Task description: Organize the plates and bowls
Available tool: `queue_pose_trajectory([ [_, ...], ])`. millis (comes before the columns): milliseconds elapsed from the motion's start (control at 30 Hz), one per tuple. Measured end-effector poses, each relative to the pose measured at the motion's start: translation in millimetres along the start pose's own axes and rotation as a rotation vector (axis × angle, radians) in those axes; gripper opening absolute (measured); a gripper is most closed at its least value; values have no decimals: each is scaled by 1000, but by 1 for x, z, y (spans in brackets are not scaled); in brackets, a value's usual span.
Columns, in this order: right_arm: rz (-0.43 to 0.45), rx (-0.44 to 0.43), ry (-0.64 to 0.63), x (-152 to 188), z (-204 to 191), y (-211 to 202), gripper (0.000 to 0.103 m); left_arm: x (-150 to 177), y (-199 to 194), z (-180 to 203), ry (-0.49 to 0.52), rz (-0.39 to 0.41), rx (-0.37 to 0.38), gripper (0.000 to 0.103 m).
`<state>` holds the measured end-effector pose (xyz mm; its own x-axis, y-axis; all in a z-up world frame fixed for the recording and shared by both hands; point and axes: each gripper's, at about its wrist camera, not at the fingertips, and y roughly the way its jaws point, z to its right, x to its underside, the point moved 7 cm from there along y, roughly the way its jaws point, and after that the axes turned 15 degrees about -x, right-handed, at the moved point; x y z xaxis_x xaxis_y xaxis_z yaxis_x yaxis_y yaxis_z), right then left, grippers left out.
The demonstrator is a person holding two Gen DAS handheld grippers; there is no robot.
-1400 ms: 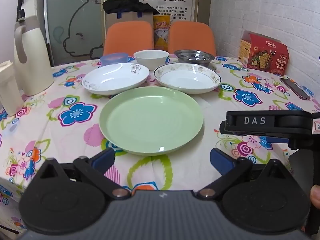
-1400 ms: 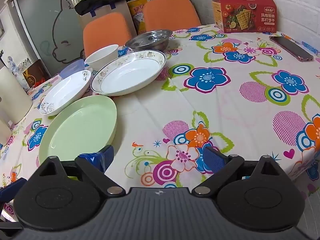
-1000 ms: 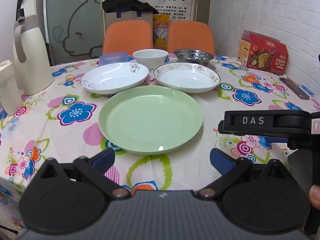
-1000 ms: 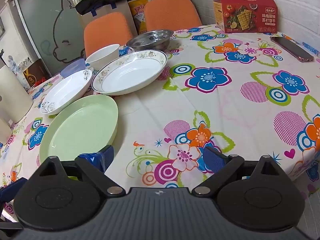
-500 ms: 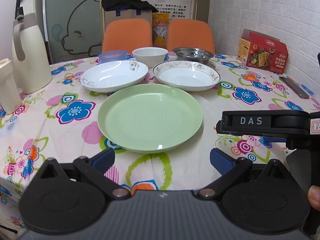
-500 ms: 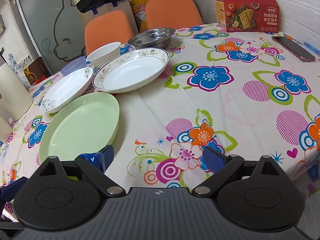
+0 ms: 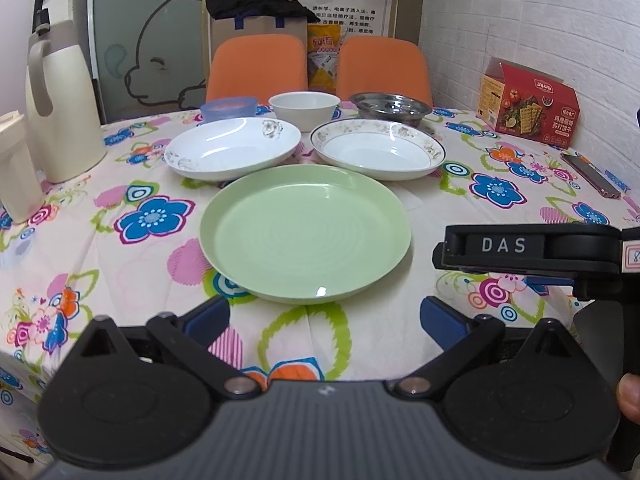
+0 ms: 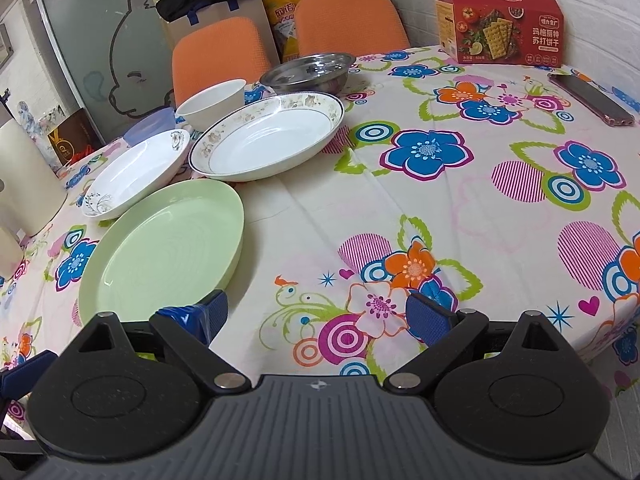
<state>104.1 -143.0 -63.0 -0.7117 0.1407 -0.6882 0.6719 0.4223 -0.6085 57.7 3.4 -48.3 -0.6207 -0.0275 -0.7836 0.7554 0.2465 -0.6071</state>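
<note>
My left tool [image 7: 324,314] hangs released over the near edge of the desk [image 7: 120,264], fingers spread wide with nothing between them. Dead ahead at 12 o'clock lies the green plate [image 7: 306,236], flat on the flowered cloth. Beyond it, at 11 o'clock, is a white plate [image 7: 234,148], and at 1 o'clock a rimmed plate [image 7: 378,154] (patterned border); both sit just beside the green one, though I cannot tell if the rims touch. Farther back stand a blue bowl [image 7: 228,108], a white bowl [image 7: 304,108] and a steel bowl [image 7: 390,106] in a row.

My right tool [image 8: 314,316] is likewise released and empty, over bare cloth; from the left camera its body shows at 3 o'clock. In its own view the green plate sits at 10 o'clock, near the left finger [image 8: 214,312]. A red box [image 8: 500,24] and a phone [image 8: 590,98] lie at 1 and 2 o'clock.
</note>
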Motion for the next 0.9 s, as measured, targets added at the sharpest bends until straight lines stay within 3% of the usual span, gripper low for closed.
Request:
queue_pose_trajectory([
  [900, 19, 8, 11, -11, 1, 0, 83, -12, 1, -8, -7, 11, -9, 100],
])
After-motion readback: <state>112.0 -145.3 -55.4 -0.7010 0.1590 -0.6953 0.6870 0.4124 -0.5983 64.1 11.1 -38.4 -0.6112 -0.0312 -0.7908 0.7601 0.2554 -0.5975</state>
